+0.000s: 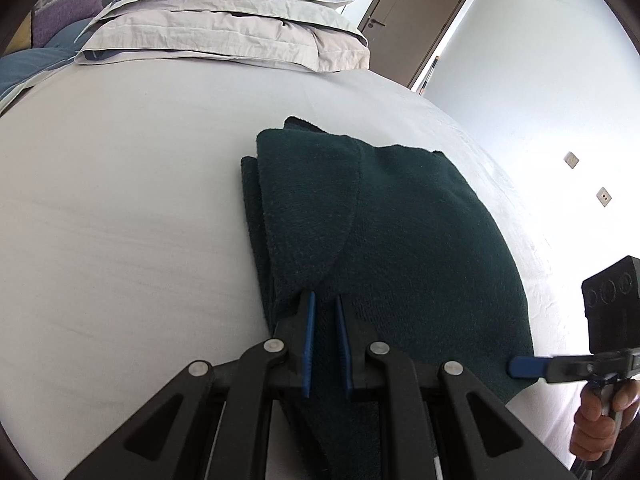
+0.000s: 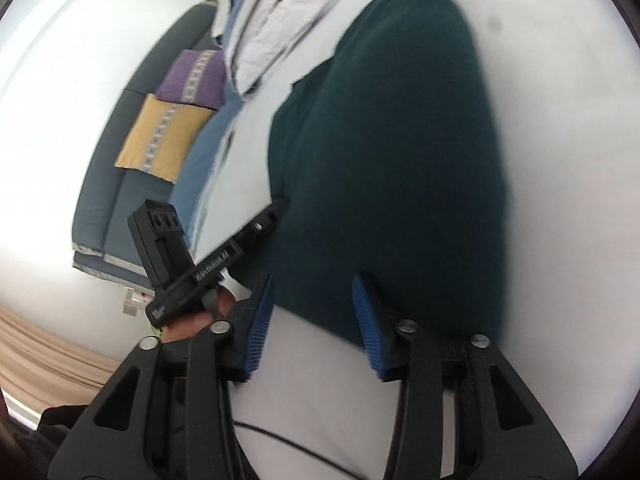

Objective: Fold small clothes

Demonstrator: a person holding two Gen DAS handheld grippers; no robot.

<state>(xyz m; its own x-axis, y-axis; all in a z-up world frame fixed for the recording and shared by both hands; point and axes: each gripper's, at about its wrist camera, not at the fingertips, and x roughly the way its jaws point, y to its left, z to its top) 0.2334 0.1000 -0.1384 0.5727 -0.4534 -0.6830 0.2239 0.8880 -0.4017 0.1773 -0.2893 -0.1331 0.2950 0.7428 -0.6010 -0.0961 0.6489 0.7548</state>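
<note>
A stack of pillows (image 1: pixel 224 28) is seen at the far left of the bed (image 1: pixel 120 208); a dark green knitted garment (image 1: pixel 384 232), partly folded, is spread on the white sheet right of the middle; its near edge is pinched by the left tongs (image 1: pixel 325 300), whose blue pads are drawn close on the cloth; at the right, the right tongs (image 2: pixel 312 284) are held spread by a hand (image 1: pixel 596 428), nothing gripped, at the garment's near corner.
</note>
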